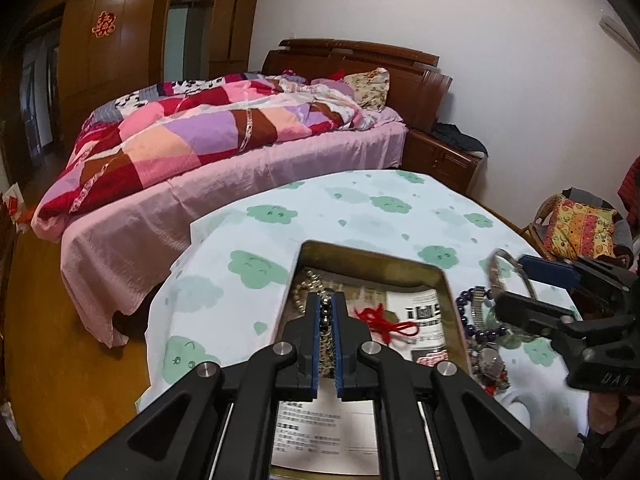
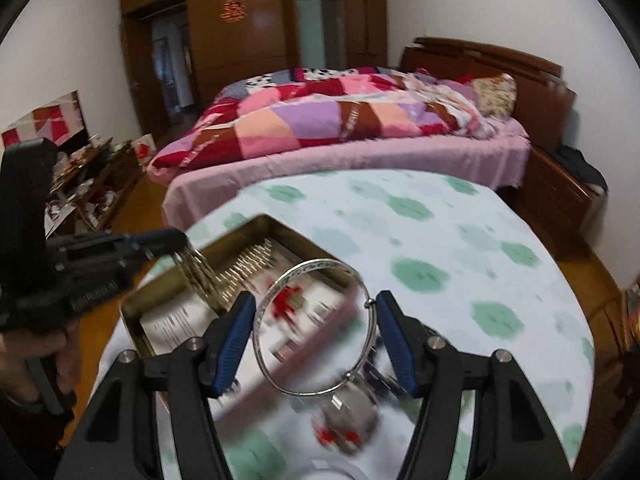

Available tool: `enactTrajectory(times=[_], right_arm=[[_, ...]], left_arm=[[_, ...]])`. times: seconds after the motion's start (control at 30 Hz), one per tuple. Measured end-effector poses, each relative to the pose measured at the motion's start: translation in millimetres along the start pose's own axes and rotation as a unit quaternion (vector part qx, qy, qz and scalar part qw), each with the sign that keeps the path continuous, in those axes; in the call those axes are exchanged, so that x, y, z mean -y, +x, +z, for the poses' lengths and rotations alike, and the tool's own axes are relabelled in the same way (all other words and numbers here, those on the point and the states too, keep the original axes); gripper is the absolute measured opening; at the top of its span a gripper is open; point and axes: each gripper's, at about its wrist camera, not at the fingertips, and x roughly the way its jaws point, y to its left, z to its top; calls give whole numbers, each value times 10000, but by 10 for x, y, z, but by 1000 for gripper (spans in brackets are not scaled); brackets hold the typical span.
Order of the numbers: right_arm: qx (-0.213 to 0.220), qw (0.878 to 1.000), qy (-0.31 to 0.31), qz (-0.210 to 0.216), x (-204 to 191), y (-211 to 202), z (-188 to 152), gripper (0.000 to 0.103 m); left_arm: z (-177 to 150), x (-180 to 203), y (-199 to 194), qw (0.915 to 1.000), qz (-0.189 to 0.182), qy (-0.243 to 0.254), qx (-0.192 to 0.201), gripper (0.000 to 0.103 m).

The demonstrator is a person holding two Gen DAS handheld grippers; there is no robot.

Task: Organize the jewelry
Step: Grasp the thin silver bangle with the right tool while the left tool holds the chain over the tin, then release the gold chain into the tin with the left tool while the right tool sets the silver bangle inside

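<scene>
A gold tin box (image 1: 436, 276) sits on the cloud-print tablecloth (image 1: 360, 208) and holds papers and a red knotted cord (image 1: 384, 322). My left gripper (image 1: 328, 306) is shut on a gold chain necklace (image 2: 200, 276) that hangs over the tin (image 2: 168, 284). My right gripper (image 2: 314, 316) is shut on a silver bangle (image 2: 312, 328), holding it upright above the table, right of the tin; it also shows in the left wrist view (image 1: 508, 276). A pile of jewelry lies beside the tin: a dark bead bracelet (image 1: 464, 312) and a watch (image 1: 490, 362).
A bed with a patchwork quilt (image 1: 192, 136) stands behind the table. A wooden nightstand (image 1: 444, 160) is at the back right, a wicker chair with a cushion (image 1: 580, 228) to the right. A cluttered low cabinet (image 2: 92, 176) is at the left.
</scene>
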Motion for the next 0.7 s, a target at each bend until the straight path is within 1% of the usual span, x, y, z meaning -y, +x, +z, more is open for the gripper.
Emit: enactTrajectory(times=[0.13,0.33,0.53,0.7], right_arm=[[-129,9997,-137,146,-183,288,50,64],[-456,9986,-256,75,-269,577,-42,64],[-697,9970,-328,18,-263,659,-143,65],[-775,9960,-442,-22,-310,667,-142,65]], left_arm=[[-27,-17,60,9999,11,19,-98,4],[-94,-31,196,9995,65,20,-314,4],[-104,-9,200,9993,131,78,-328,4],[-111,9,208,9992,163,118,-354,4]])
